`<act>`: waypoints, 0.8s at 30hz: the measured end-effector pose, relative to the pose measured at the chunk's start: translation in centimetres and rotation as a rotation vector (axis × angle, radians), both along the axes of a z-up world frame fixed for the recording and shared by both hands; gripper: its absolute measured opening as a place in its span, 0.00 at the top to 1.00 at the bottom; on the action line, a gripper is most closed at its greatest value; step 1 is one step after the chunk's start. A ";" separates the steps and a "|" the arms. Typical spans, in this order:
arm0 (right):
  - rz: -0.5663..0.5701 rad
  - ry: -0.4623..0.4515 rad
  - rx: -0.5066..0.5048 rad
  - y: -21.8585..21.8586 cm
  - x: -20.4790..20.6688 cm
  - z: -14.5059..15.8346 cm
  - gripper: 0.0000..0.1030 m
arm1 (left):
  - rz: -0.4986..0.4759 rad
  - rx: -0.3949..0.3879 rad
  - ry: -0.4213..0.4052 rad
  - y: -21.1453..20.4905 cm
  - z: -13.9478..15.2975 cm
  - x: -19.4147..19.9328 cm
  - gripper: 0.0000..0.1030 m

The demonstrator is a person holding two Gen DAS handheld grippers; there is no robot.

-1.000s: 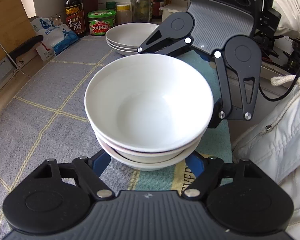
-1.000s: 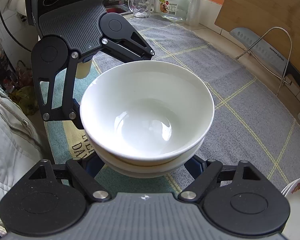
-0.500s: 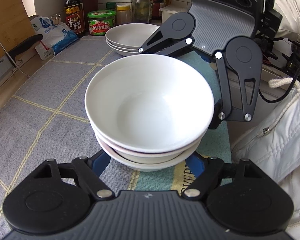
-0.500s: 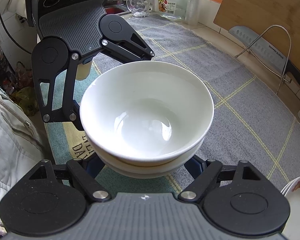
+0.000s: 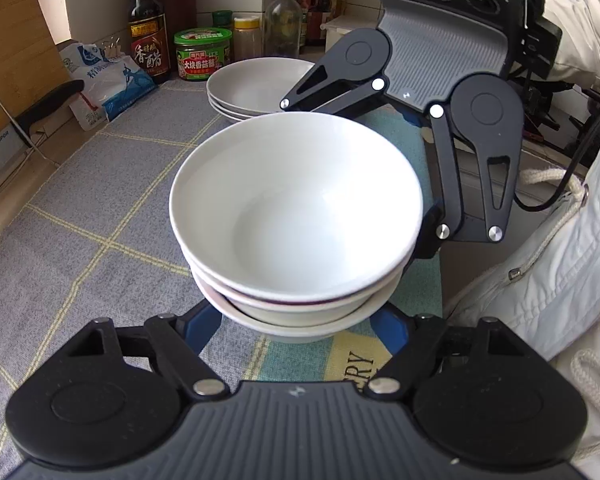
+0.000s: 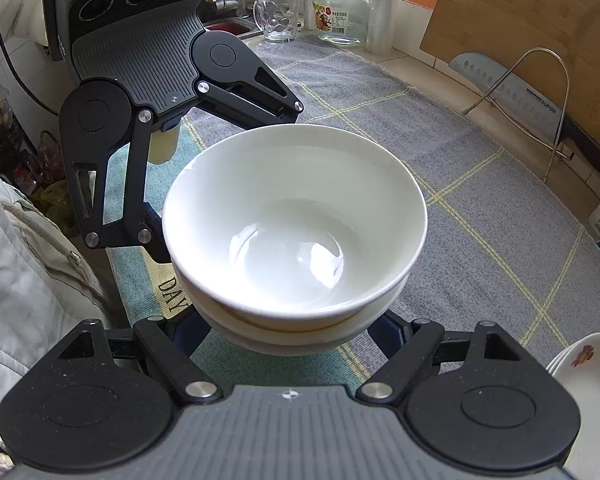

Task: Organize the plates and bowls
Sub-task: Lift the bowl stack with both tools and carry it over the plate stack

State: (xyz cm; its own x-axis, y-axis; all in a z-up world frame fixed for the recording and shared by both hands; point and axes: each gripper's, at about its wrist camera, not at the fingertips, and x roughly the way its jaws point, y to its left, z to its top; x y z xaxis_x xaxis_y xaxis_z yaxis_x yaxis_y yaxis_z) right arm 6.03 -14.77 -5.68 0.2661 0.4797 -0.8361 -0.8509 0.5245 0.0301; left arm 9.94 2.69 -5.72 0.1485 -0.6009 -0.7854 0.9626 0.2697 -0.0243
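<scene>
In the left wrist view, a stack of white bowls (image 5: 296,220) stands on the grey checked mat (image 5: 80,220) that covers the desk (image 5: 4,204). The left hand-held gripper (image 5: 296,330) reaches in from the near edge, its two blue fingers (image 5: 198,330) set either side of the lowest bowl's base. The fingertips go under the bowls and out of sight, so I cannot tell whether they are pressing on the base or only flanking it. Opposite, the right hand-held gripper (image 5: 416,208) comes in from the far side, one linkage at the back rim, the other down by the right rim. Behind the bowls sits a stack of shallow plates (image 5: 256,84), and behind those a dark sauce bottle (image 5: 148,28), a green-lidded jar (image 5: 202,54) and a clear bottle (image 5: 282,20). A person's pale sleeve (image 5: 580,32) shows top right.

In the right wrist view, the same bowls (image 6: 296,228) fill the middle of the mat (image 6: 480,220). The right hand-held gripper (image 6: 296,334) has a dark finger (image 6: 190,334) on each side of the bottom bowl, tips hidden beneath it, so its grip cannot be judged either. The left hand-held gripper (image 6: 204,184) faces it across the bowls. A glass mug (image 6: 276,16) and glass jar (image 6: 342,8) stand at the back, a wooden board (image 6: 520,28) leans at right, and a small white dish (image 6: 588,376) sits at the lower right edge.
</scene>
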 end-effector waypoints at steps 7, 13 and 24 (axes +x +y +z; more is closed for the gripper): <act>0.015 -0.018 -0.001 -2.8 0.3 1.6 0.15 | 0.022 -0.005 -0.001 -2.5 1.0 1.4 0.22; 0.007 -0.044 -0.003 -6.7 0.7 2.9 0.15 | 0.024 -0.014 -0.015 -5.7 2.0 3.4 0.22; -0.050 -0.105 -0.011 -14.9 2.6 4.7 0.15 | -0.027 -0.035 -0.100 -14.9 3.7 3.5 0.22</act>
State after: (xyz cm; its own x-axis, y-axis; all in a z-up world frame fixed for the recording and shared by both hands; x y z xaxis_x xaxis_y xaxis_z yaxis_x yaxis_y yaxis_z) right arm 8.60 -29.72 -0.98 0.3760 0.4551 -0.8072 -0.8220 0.5659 -0.0639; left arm 13.44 -12.24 -2.07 0.2085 -0.6324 -0.7460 0.9677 0.2440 0.0636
